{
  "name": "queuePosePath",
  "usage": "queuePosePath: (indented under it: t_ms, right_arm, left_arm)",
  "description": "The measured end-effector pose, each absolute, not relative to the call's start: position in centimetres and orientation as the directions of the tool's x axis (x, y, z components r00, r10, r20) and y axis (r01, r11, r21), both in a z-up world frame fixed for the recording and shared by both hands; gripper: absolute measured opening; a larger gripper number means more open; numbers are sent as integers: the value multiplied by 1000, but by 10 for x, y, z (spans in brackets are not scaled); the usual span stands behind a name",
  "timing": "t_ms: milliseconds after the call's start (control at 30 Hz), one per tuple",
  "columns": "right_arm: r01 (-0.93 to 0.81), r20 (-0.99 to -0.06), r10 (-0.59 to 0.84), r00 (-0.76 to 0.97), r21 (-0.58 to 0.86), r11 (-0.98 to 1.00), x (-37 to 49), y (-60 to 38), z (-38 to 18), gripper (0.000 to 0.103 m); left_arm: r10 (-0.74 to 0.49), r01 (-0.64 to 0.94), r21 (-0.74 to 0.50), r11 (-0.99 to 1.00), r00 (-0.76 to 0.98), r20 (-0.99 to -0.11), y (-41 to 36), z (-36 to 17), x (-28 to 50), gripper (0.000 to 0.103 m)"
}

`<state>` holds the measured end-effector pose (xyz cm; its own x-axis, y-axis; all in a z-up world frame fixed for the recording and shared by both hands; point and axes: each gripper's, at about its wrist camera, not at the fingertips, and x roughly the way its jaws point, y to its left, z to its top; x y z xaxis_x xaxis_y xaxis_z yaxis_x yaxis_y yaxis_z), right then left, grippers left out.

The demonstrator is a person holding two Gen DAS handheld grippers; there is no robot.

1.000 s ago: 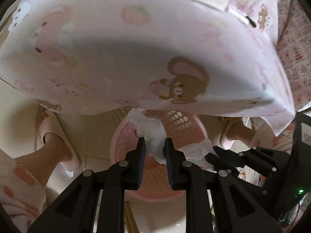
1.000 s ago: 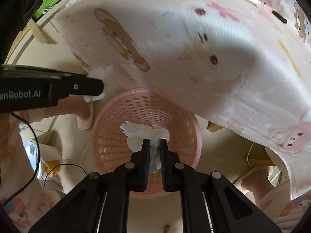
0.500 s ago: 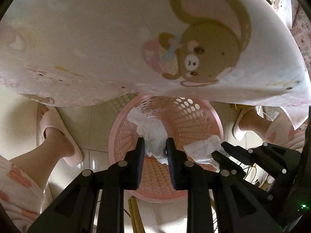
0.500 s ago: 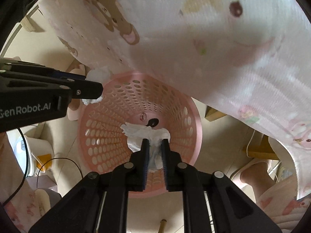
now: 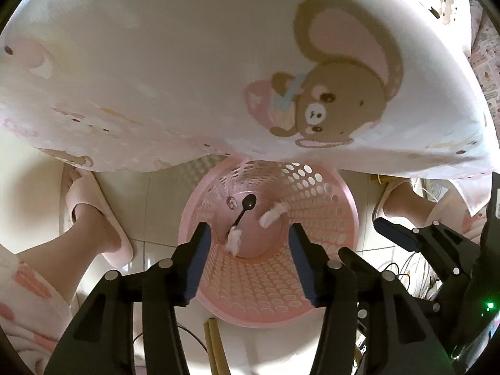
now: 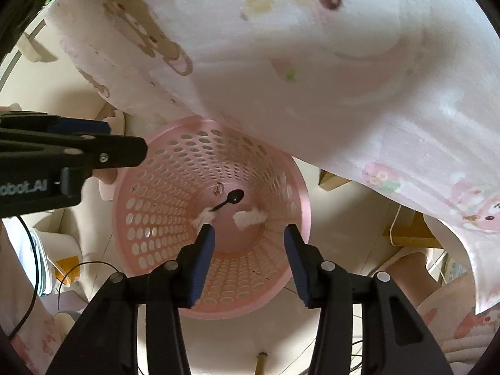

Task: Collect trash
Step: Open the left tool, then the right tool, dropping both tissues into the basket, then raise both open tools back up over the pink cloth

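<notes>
Both tissue wads (image 5: 271,217) now lie in the pink basket (image 5: 312,281) beside a black spoon (image 5: 247,204). The left gripper (image 5: 247,261) and right gripper (image 6: 248,257) have just been opening; their jaws stand apart, empty. This drop looks done; whether trash remains elsewhere is hidden.

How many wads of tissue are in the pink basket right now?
2. One tissue wad lies at the handle end of the black spoon; the other tissue wad lies beside it on the basket floor. The tablecloth may hide more.

"obot.AI", partly cut, left claw (image 6: 125,143) body
</notes>
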<state>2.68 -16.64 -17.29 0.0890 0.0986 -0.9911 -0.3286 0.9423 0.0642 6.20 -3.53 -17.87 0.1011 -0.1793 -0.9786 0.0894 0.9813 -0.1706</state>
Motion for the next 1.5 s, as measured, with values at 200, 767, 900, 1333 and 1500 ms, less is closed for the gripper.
queuePosePath:
  t_ms: [200,767,900,1333,1500]
  right_arm:
    - [-310,-989,90,119,49,949,30,-168,-166,56]
    - [-292,-932,125,340,22,956,22,-181,-93,69]
    - [-287,-904,134,406,13,958,17,-186,-71,70]
    - [-274,-778,172,604,0,962,17,-209,-6,78]
    - [-243,-724,134,676,-47,969,40,-225,27,78]
  left_arm:
    - [-186,83,-176,981,138,-973,-32,-166,62,59]
    - [-70,115,-18,993,462,-884,-24,-91,46,69]
    - [-66,111,-7,994,538,-840,-23,-72,41,77]
    - [-20,28,-2,1000,672,-740,4,-17,47,81]
    - [20,12,43,999,738,-674,10,16,66,92]
